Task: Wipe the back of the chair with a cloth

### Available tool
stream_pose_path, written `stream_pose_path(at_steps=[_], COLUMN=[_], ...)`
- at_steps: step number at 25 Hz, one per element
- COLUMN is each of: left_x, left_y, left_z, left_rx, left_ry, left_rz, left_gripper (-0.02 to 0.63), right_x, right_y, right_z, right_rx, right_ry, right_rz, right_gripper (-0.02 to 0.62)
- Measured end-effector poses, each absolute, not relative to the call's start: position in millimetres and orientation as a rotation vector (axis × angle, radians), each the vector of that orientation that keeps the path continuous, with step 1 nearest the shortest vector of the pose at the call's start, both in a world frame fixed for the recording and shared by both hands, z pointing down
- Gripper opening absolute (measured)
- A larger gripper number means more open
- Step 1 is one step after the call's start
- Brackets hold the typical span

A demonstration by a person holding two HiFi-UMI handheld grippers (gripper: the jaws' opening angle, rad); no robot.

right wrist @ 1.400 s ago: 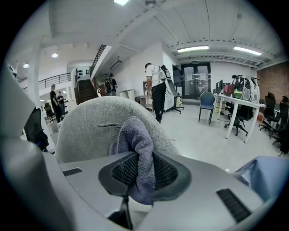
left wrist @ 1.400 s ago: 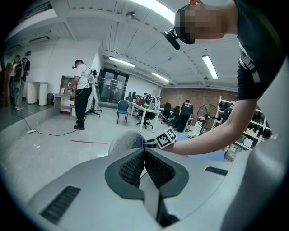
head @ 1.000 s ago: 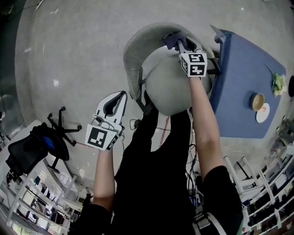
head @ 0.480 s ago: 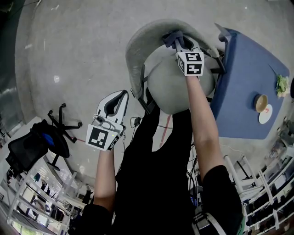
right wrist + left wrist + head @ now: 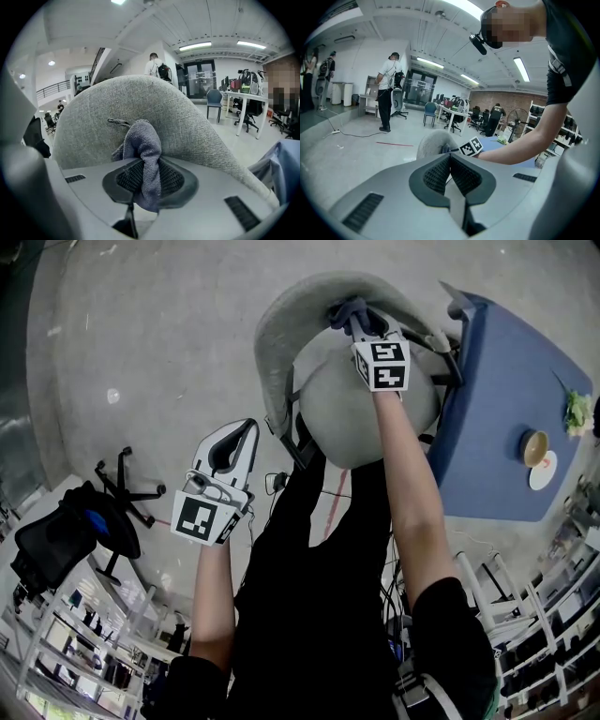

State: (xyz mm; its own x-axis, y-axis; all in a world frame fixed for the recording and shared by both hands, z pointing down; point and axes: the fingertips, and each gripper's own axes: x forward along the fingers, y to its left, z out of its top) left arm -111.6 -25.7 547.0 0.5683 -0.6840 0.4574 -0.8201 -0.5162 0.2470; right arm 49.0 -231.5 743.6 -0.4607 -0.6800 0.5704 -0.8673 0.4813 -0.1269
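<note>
A grey fabric chair (image 5: 291, 320) stands in front of me, its curved back (image 5: 140, 108) filling the right gripper view. My right gripper (image 5: 353, 317) is shut on a blue-grey cloth (image 5: 143, 152), and the bunched cloth (image 5: 345, 312) presses against the inner face of the chair back near its top. My left gripper (image 5: 236, 437) hangs to the left of the chair, apart from it, jaws shut with nothing between them (image 5: 450, 174).
A table with a blue cover (image 5: 506, 409) stands right of the chair, carrying a bowl (image 5: 532, 448) and a plate. A black office chair (image 5: 84, 531) is at the lower left, with shelving along the bottom edge. Bare concrete floor (image 5: 141, 352) lies to the left.
The right gripper with the cloth has slid a little leftward and upward along the chair back. The left gripper has barely shifted.
</note>
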Motion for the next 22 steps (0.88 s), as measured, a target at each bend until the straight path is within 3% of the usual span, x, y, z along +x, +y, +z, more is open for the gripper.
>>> stream_pose_path(at_steps=[22], left_x=[-115], left_y=[-20], left_z=[557], left_rx=[2.364], left_ry=[-1.188], left_rz=[0.442], left_gripper=[0.023], right_x=[-3], right_y=[-210], right_z=[752], right_rx=[1.032], right_ry=[-2.354], right_rz=[0.5], right_gripper=[0.089])
